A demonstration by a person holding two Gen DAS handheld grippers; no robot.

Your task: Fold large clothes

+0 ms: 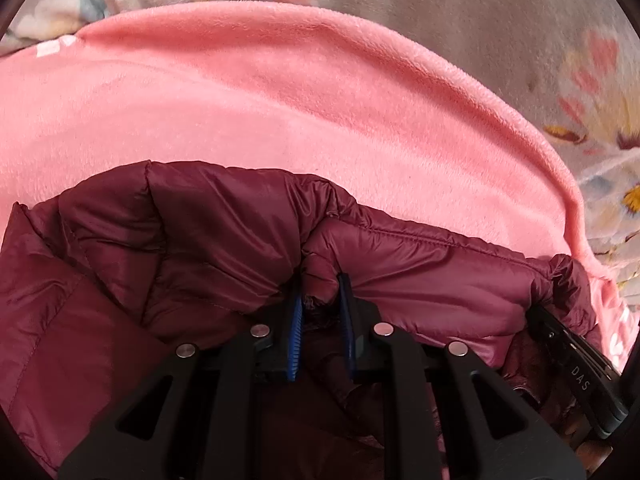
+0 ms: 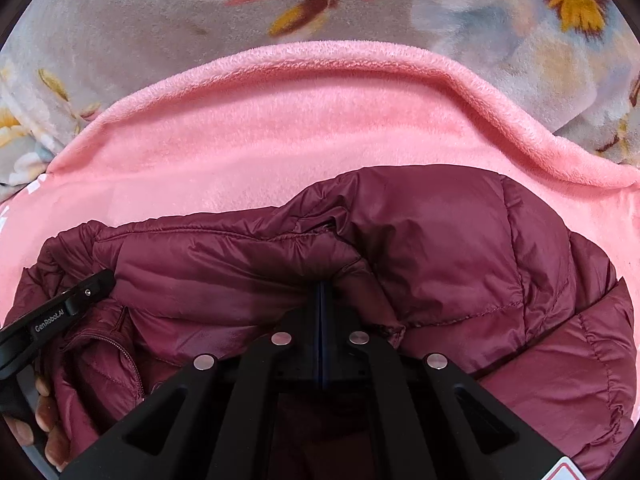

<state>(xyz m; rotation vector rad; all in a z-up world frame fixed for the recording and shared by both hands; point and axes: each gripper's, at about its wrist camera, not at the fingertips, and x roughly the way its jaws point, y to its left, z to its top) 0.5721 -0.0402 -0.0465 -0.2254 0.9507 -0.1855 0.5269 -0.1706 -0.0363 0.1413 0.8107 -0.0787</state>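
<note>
Honestly, the weak point is on my left: my left gripper [image 1: 322,296] has its jaws only narrowly apart around a thick puff of the maroon down jacket [image 1: 224,240], and the slippery shell could slide out if that pinch is as loose as it looks, dropping this side and skewing the fold. To the right, my right gripper [image 2: 322,292] has its jaws clamped flat together on the jacket's edge seam, so an uneven pull between the two could twist the jacket. It hangs bunched between both tongs, over the pink fleece blanket [image 1: 280,92], which lies on the grey flowered bedcover [image 2: 120,12]. The fleece is plush and may drag or ruck under the jacket. Nothing else blocks the way
</note>
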